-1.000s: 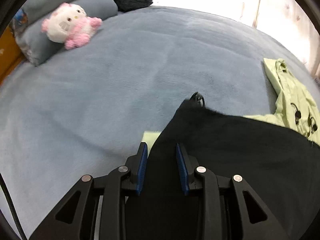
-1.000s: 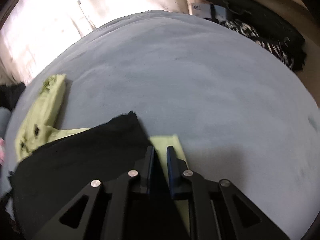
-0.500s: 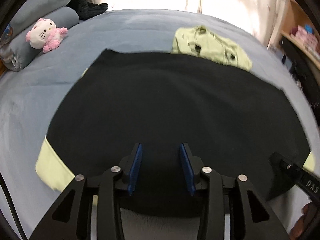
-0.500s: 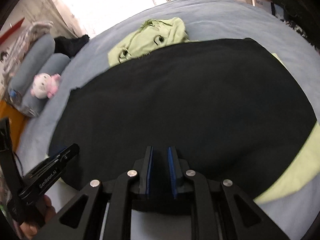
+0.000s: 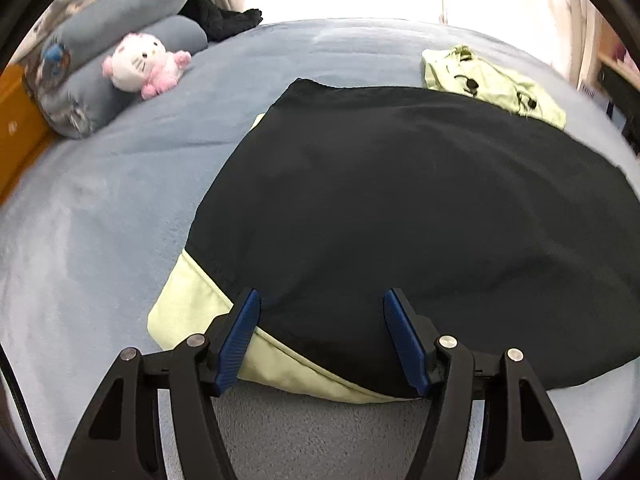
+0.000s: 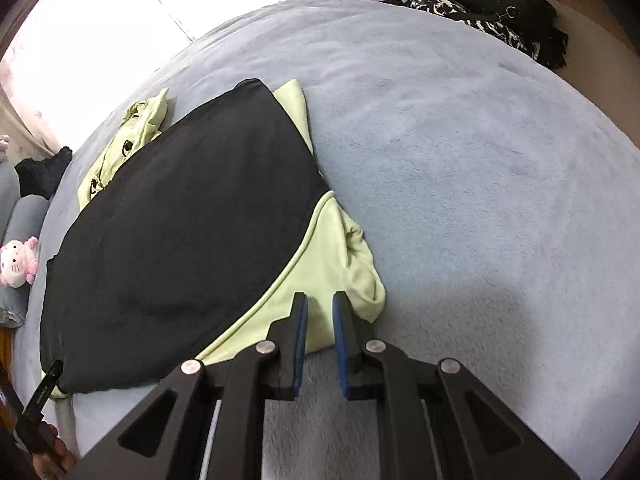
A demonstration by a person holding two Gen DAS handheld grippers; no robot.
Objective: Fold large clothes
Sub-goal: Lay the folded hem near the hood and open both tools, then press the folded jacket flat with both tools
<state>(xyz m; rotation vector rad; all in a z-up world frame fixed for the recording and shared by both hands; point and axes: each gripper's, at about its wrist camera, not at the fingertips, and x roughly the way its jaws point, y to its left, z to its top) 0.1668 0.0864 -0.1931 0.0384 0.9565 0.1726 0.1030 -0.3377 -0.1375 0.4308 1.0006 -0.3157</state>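
A large black garment [image 5: 400,200] with light-green trim [image 5: 192,300] and a green hood [image 5: 492,80] lies spread flat on the grey-blue bed [image 5: 100,200]. My left gripper [image 5: 321,296] hovers over its near edge. Its jaws are opening wide; black cloth lies under them and is not pinched. In the right wrist view the black panel [image 6: 180,220] fills the left, with a crumpled green sleeve [image 6: 340,252] at its right corner. My right gripper [image 6: 320,298] is over that sleeve's near edge, jaws closing to a narrow slit with nothing pinched. The left gripper's finger [image 6: 50,380] shows at bottom left.
A pink-and-white plush toy [image 5: 140,66] leans on grey pillows [image 5: 120,28] at the far left, with a dark cloth [image 5: 224,16] behind them. A wooden bed frame [image 5: 12,128] borders the left. Dark clothes [image 6: 500,20] hang beyond the bed's far right.
Both grippers pulled back from the garment's far corners to its near edge. The left jaws spread wide. The right gripper slid right onto the green sleeve.
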